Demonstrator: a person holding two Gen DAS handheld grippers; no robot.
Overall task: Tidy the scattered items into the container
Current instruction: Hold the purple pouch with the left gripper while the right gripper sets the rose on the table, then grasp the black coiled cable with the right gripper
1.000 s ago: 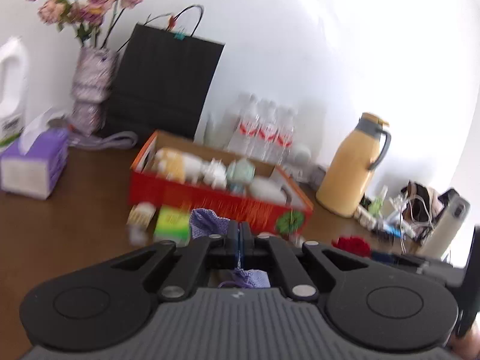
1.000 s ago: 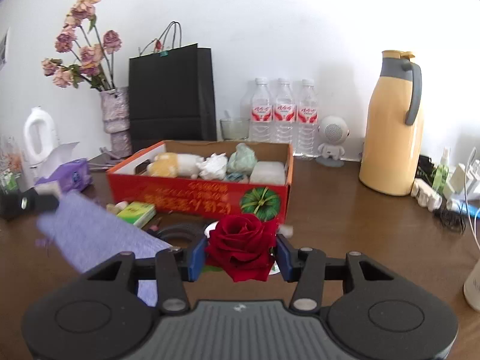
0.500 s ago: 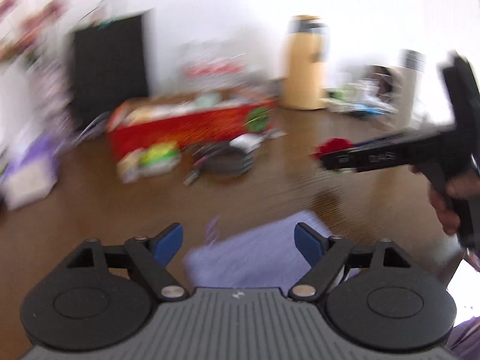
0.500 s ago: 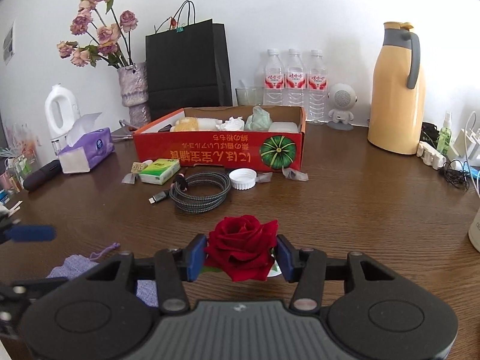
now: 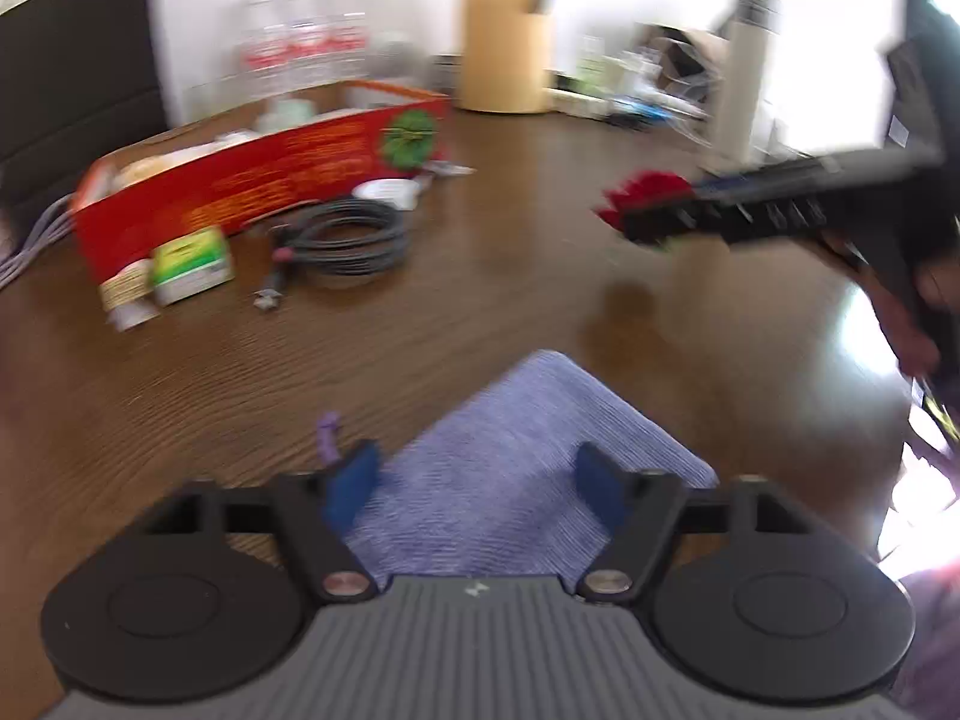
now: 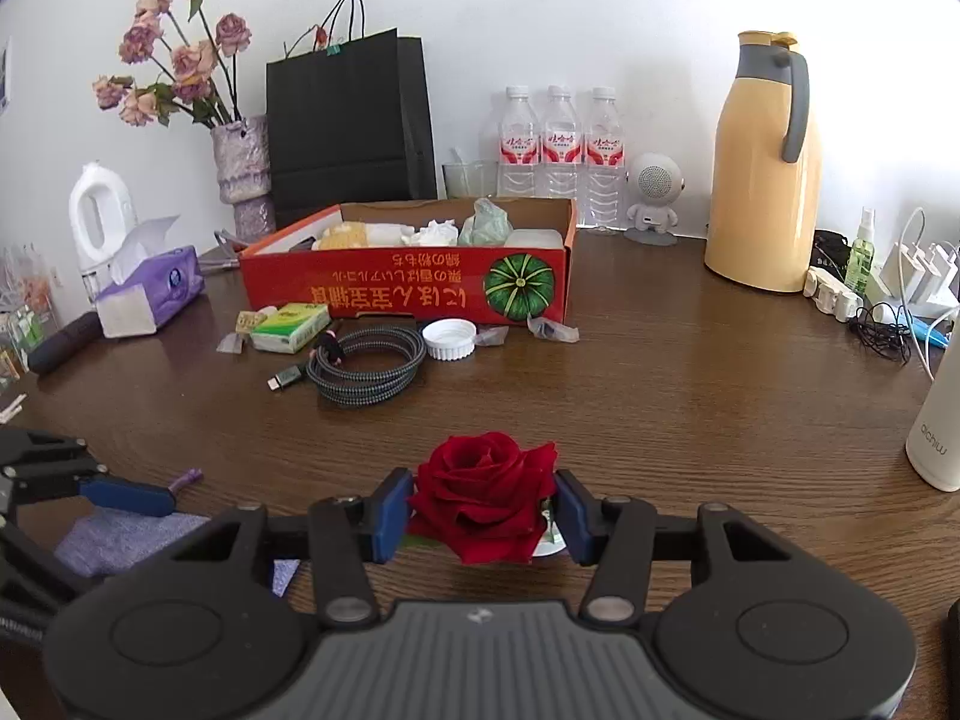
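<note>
Red rose (image 6: pixel 485 495): item one, clamped between the blue pads of our right gripper (image 6: pixel 483 513) at bloom level, so that the petals fill the gap and the head faces forward. We judge the hold is kept light to spare the flower on its way to the container.

Container: red cardboard box (image 6: pixel 408 282), well ahead of the right jaws, already holding several pale bundles. Its open top faces up, which suits a drop from above.

Purple cloth (image 5: pixel 528 468): item two, flat on the brown table (image 6: pixel 690 396), directly beneath and between the fingers of our left gripper (image 5: pixel 474 480). Those jaws are closing, the cloth lying between them, the pads not yet pressing on it as far as the blurred view shows. We judge the downward tilt is meant to pinch up a fold.

Loose stock just in front of the box: coiled cable (image 6: pixel 366 363), white cap (image 6: pixel 449 339), green tissue packet (image 6: pixel 291 327), clear wrappers.

Changes against the earlier frames: a second ago the left jaws were shut on the cloth in the air; half a second ago they stood wide above it on the table; now they narrow again. The rose grip is unchanged, while the box sits farther off than a second ago.
</note>
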